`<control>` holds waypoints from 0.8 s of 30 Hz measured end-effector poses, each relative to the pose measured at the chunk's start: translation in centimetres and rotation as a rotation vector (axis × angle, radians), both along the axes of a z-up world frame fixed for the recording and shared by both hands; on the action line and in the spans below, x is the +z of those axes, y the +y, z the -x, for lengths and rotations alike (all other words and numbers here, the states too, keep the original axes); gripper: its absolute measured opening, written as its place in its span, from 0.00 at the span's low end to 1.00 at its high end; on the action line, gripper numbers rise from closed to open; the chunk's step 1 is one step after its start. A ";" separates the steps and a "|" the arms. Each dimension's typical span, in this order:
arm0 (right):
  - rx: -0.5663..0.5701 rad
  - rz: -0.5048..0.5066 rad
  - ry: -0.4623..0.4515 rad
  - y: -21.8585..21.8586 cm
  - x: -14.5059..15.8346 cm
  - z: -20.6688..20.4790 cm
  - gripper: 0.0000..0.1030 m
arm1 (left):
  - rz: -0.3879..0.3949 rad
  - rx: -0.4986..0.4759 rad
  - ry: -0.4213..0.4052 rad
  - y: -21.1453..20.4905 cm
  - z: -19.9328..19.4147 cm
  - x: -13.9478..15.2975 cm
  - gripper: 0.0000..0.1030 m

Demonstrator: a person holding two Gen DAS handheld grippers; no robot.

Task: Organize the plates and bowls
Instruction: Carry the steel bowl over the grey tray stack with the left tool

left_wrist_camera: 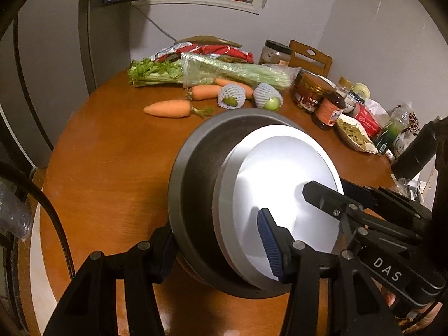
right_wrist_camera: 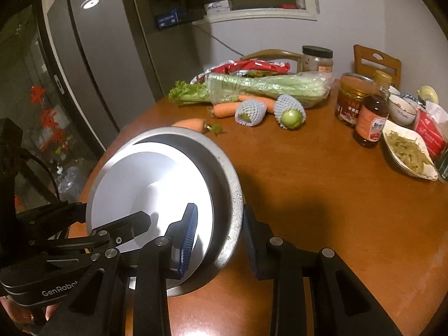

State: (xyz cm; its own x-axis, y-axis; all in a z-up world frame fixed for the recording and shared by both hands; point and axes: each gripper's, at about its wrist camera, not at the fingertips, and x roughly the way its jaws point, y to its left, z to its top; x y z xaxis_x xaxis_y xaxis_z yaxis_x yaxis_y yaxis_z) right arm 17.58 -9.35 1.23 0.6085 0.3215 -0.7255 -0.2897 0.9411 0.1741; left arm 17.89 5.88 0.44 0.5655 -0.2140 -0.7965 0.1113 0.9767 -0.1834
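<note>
A metal bowl (left_wrist_camera: 196,184) with a white plate (left_wrist_camera: 285,196) nested inside is held tilted above the table (left_wrist_camera: 112,168), clamped at opposite rims by the left gripper (left_wrist_camera: 221,249) and the right gripper (right_wrist_camera: 219,235), each with 1 finger inside and 1 outside. The carrying step seems in hand; next, a level set-down is called for. Open room lies on the near table; carrots (left_wrist_camera: 168,108), jars (right_wrist_camera: 350,98) and a dish (right_wrist_camera: 408,151) crowd the far edge.

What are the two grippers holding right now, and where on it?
Both hold the stacked dishes: left gripper clamps the near rim of the grey bowl and white plate; right gripper clamps the opposite rim.
</note>
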 end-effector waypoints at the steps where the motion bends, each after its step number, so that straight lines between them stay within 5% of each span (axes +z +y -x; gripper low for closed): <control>1: 0.002 0.006 0.004 0.2 -0.2 -0.3 0.32 | 0.001 0.002 0.005 0.2 -0.2 -0.3 0.52; 24: 0.009 0.065 0.024 1.7 -1.8 -1.4 0.38 | -0.033 0.049 0.000 1.4 -0.8 -1.4 0.54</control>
State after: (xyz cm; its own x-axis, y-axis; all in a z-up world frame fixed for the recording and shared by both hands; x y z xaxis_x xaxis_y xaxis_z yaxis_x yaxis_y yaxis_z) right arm 19.00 -7.60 -0.61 0.5878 0.2789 -0.7595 -0.2949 0.9480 0.1198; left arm 18.73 7.25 -0.95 0.5748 -0.1600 -0.8025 0.0636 0.9865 -0.1512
